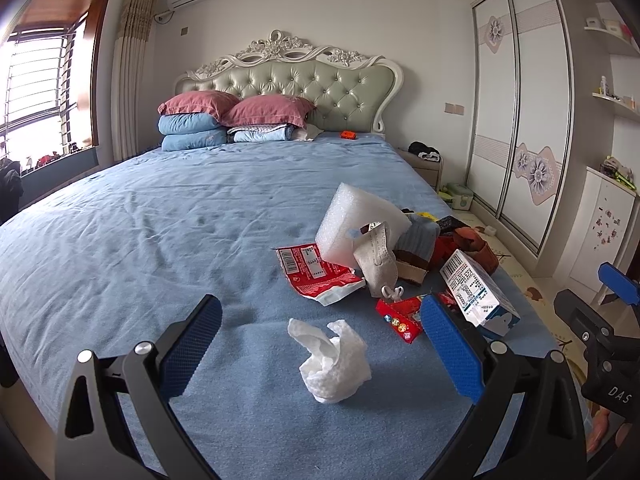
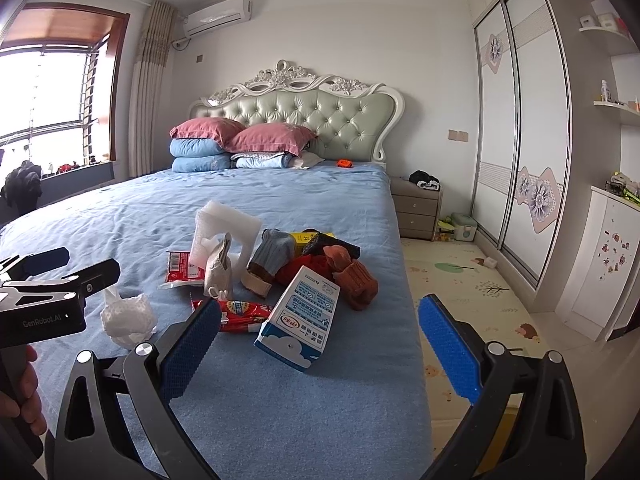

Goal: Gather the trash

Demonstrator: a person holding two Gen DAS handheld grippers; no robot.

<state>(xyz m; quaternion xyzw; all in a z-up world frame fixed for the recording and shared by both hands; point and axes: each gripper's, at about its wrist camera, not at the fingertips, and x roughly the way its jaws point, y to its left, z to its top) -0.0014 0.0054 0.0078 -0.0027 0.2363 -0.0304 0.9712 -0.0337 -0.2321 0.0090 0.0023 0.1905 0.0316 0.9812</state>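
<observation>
Left tongs: spread wide, empty, straddling the crumpled tissue for pickup.
Right tongs: wide, empty, facing the milk carton.
Trash: heaped on the bed.

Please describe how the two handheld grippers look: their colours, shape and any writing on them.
Both the left gripper and the right gripper have black curved frames with silver bolts and blue textured pads. One body reads "GenRobot.AI", the other "DAS". No cables show.

The left hand-held gripper gapes wide around a crumpled tissue on the bed; a milk carton lies at two o'clock.
</observation>
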